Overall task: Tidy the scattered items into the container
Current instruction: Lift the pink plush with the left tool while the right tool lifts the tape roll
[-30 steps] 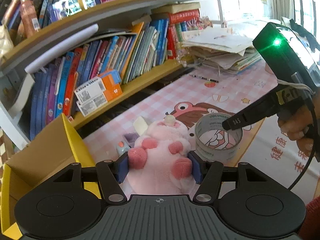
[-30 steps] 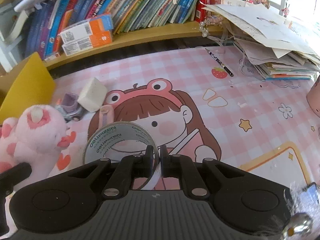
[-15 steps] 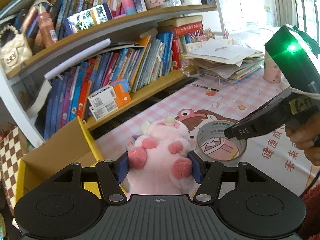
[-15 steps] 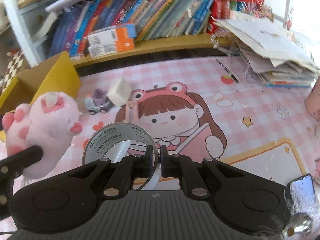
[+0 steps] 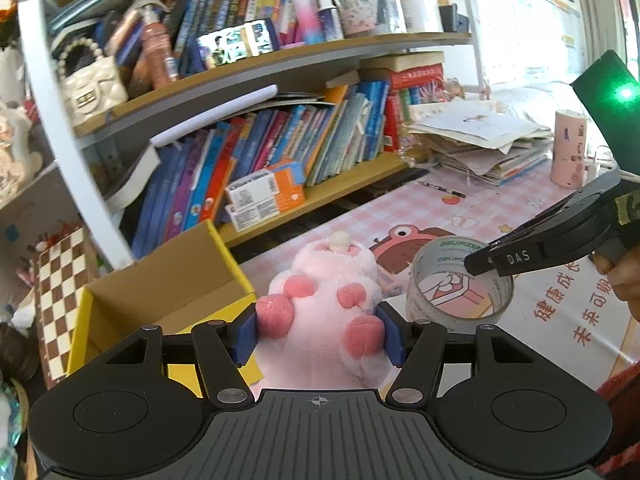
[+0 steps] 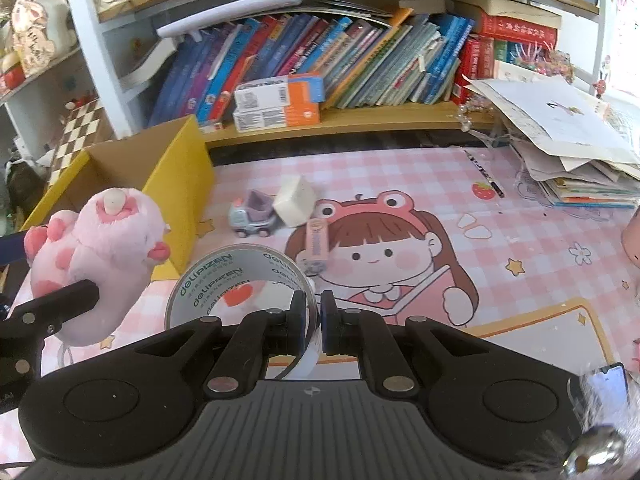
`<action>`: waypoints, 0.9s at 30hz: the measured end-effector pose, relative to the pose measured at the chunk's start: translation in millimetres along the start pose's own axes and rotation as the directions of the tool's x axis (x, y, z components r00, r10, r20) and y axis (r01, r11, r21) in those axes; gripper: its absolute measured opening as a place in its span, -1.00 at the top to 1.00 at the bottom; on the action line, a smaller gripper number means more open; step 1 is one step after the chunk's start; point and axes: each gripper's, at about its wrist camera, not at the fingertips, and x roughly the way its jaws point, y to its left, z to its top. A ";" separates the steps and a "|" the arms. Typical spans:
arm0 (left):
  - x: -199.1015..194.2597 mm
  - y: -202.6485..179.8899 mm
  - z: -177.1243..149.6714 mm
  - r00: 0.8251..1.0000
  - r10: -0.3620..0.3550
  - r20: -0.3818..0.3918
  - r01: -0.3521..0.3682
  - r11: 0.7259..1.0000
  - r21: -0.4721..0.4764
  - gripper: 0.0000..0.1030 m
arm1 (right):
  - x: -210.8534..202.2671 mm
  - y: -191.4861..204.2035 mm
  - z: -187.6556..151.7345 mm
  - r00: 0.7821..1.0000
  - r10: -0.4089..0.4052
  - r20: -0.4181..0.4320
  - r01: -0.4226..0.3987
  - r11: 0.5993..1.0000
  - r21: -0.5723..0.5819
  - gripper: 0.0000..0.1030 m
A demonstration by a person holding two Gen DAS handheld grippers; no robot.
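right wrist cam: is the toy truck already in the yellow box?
No. The toy truck sits on the pink mat beside a white block, outside the yellow box.

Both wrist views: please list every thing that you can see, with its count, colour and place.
plush toy: 1, pink, held in the air beside the box
tape roll: 1, clear with grey-green print, held above the mat
cardboard box: 1, yellow outside, brown inside, left end of the desk
toy car: 1, grey and purple, on the mat near the box
foam block: 1, white, touching the toy car
small tube: 1, pink, on the mat below the block
pen: 1, black, near the paper pile
paper pile: 1, mostly white, right end of the desk
desk mat: 1, pink checked
left gripper: shut on the plush toy
right gripper: shut on the tape roll
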 end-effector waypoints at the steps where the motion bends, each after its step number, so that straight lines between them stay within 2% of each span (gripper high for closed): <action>1: -2.0 1.4 -1.0 1.000 0.004 0.001 -0.004 1.000 -0.005 -0.17 | -1.1 2.2 -0.2 1.000 0.004 0.001 -0.004 1.000 -0.005 0.86; 12: -9.2 8.4 -5.7 1.000 0.019 0.003 -0.019 0.999 -0.038 -0.17 | -3.8 15.2 -1.6 0.999 0.032 -0.009 -0.032 0.999 -0.038 0.86; 27: -7.1 32.5 1.6 0.998 0.063 0.015 -0.061 0.994 -0.094 -0.17 | 3.9 26.1 17.3 0.997 0.073 -0.015 -0.074 0.995 -0.069 0.86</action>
